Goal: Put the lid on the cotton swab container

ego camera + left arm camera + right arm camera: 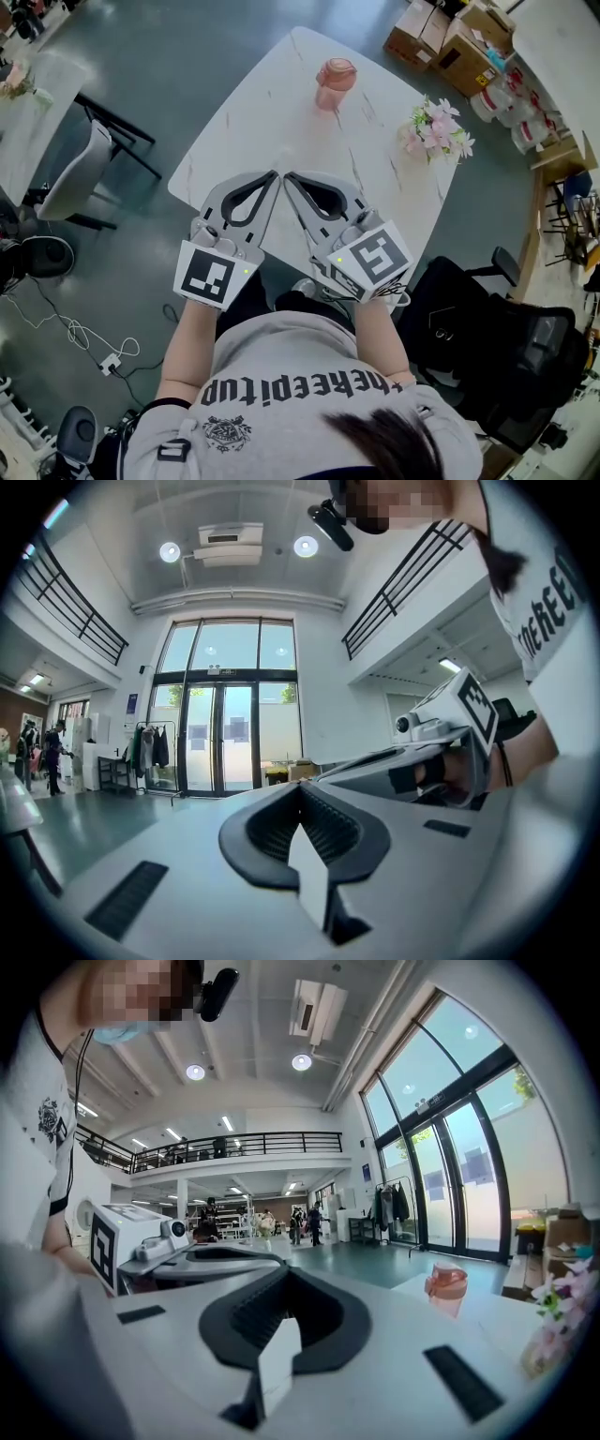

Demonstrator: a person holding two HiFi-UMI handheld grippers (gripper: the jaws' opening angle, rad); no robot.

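No step in hand: both grippers are hovering empty.
Left gripper point(273, 175) and right gripper point(289, 176) are holding their jaws together on nothing; the cotton swab container point(335, 82) is standing well apart on the table point(272, 117), seemingly lidded already, so likely needing only a check.

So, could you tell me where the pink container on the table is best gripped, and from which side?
Probably round its lower body, under the darker top. The pink container stands upright near the far end of the table, so bring the right gripper in level from the person's side, tongs opened first.
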